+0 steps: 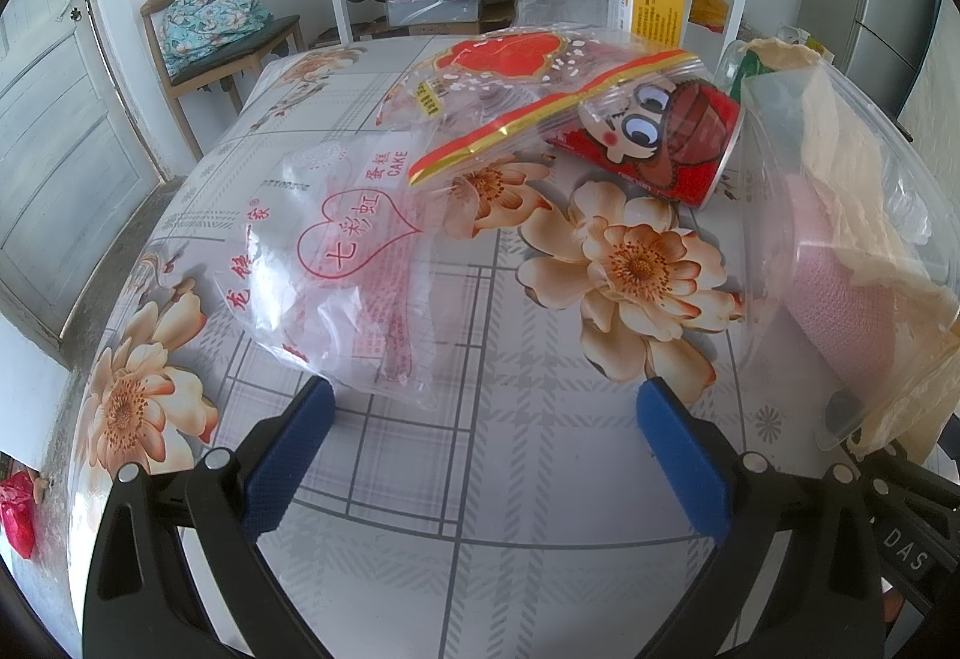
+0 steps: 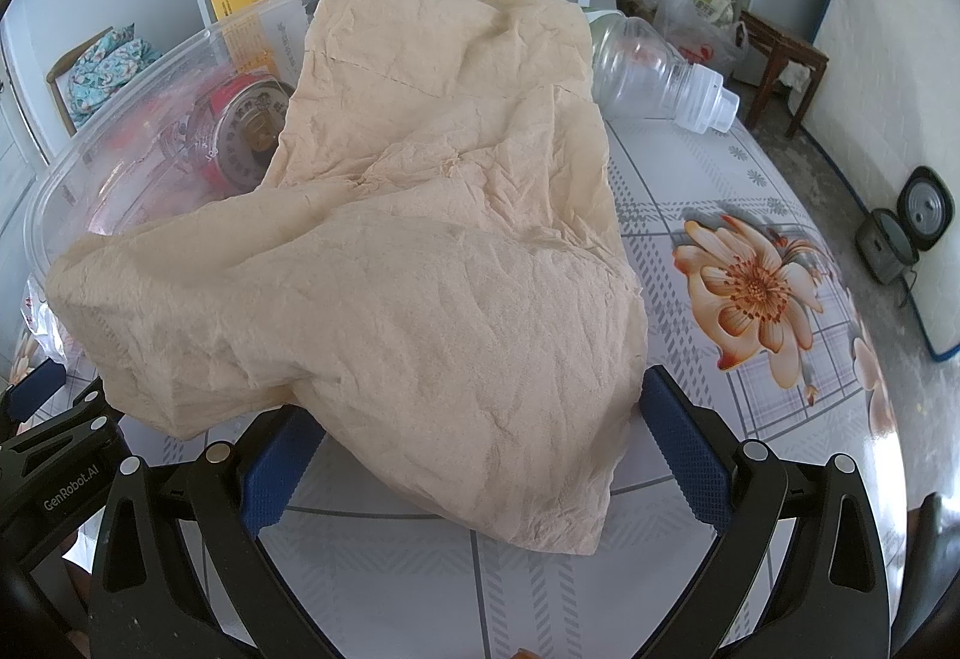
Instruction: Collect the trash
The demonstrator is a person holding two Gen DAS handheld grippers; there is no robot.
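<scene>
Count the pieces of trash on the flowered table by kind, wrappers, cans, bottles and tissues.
Clear plastic wrappers: 2, the heart-printed cake bag and the red-and-gold-edged bag
Red cartoon-face cans: 1
Clear plastic bottles with white caps: 1
Crumpled beige paper tissues: 1
Total: 5

The big paper towel (image 2: pixel 384 263) covers most of the clear plastic tub (image 2: pixel 150 77), so much of the inside cannot be seen. It also hides part of the plastic bottle (image 2: pixel 654 71). In the left view, the tub (image 1: pixel 774 191) is cut off by the right edge. A clear wrapper (image 1: pixel 540 77) covers part of the red can (image 1: pixel 660 137).
</scene>
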